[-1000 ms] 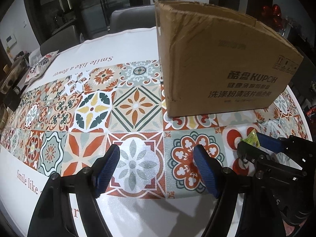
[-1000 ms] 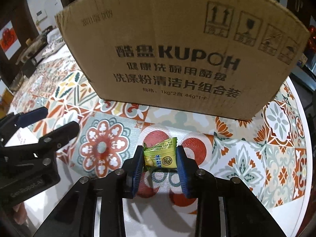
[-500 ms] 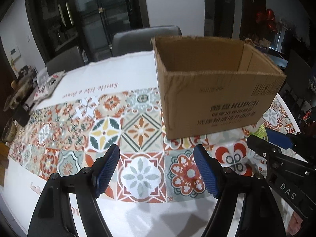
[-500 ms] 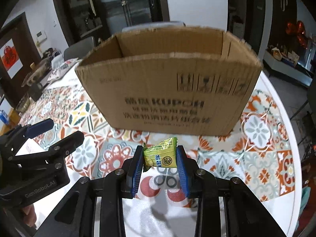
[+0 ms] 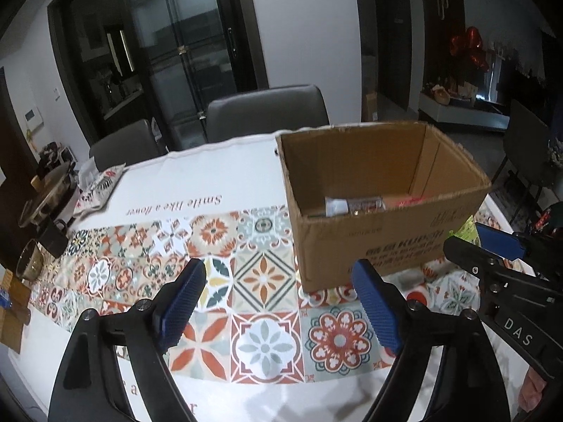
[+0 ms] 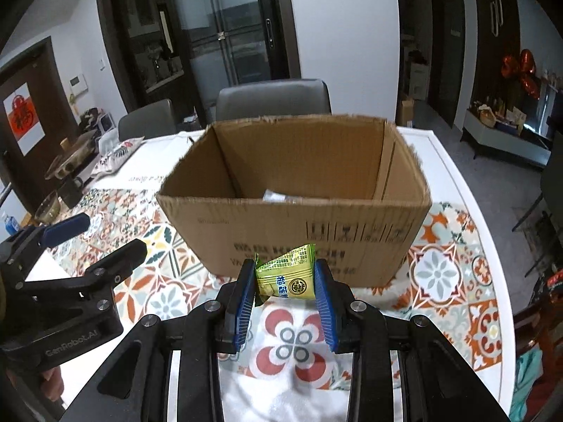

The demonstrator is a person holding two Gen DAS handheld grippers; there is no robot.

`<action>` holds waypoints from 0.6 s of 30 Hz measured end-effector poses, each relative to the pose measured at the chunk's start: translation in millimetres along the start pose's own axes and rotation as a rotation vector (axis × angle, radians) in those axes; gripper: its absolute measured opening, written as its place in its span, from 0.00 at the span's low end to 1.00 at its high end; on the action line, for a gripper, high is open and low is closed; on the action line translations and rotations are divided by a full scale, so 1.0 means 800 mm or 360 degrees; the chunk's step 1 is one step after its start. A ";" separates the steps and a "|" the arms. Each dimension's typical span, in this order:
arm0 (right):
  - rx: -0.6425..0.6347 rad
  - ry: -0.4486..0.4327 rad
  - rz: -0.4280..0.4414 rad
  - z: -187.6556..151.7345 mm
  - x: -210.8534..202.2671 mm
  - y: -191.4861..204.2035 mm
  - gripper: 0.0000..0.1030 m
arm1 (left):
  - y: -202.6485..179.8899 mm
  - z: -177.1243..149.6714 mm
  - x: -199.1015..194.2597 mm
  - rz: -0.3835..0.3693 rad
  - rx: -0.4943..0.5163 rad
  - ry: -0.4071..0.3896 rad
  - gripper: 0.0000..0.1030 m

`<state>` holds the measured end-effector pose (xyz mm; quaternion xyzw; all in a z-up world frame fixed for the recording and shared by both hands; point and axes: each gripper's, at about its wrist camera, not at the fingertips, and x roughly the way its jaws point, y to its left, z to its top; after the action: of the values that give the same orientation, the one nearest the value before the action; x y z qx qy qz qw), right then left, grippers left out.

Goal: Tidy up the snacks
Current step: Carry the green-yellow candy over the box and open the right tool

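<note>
- the right gripper (image 6: 285, 279) pinches a small green-and-yellow snack packet (image 6: 285, 276) between its blue pads, the packet held clear of the table just in front of the cardboard box (image 6: 295, 218).
- the left gripper (image 5: 278, 295) carries nothing; its jaws stand wide and have just been opening further, with only the patterned tablecloth (image 5: 264, 337) showing between the blue pads.
- the open-topped box stands on the tablecloth, printed side toward both grippers; from the left wrist view a few wrapped items (image 5: 355, 205) lie on its floor, one with a pale wrapper, another reddish, too blurred to name.
- in the right wrist view the left gripper appears at the left edge, beside the box's near left corner; in the left wrist view the right gripper (image 5: 492, 246) shows at the right edge, a sliver of the green packet visible at its tip.
- two grey chairs (image 6: 274, 100) stand at the table's far side, behind the box.
- a pot and dark cups (image 5: 49, 207) sit at the table's far left edge, well apart from the box.
- a fingertip of the person (image 6: 51, 383) shows under the left gripper's body.
</note>
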<state>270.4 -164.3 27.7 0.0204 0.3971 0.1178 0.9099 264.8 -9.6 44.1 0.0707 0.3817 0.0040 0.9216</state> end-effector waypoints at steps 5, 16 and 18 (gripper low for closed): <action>-0.0025 -0.0036 0.0000 0.022 -0.011 0.001 0.33 | 0.002 0.022 -0.007 -0.0019 0.0010 -0.0014 0.83; -0.0050 -0.0026 -0.0008 0.072 -0.009 -0.004 0.33 | 0.003 0.065 0.006 -0.0045 0.0042 0.0054 0.85; -0.0056 -0.0001 -0.0013 0.078 -0.004 -0.004 0.33 | 0.004 0.072 0.011 -0.0055 0.0042 0.0077 0.86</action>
<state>314.6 -164.8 71.9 0.0028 0.3946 0.1209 0.9108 311.7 -13.0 78.1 0.0761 0.4051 -0.0151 0.9110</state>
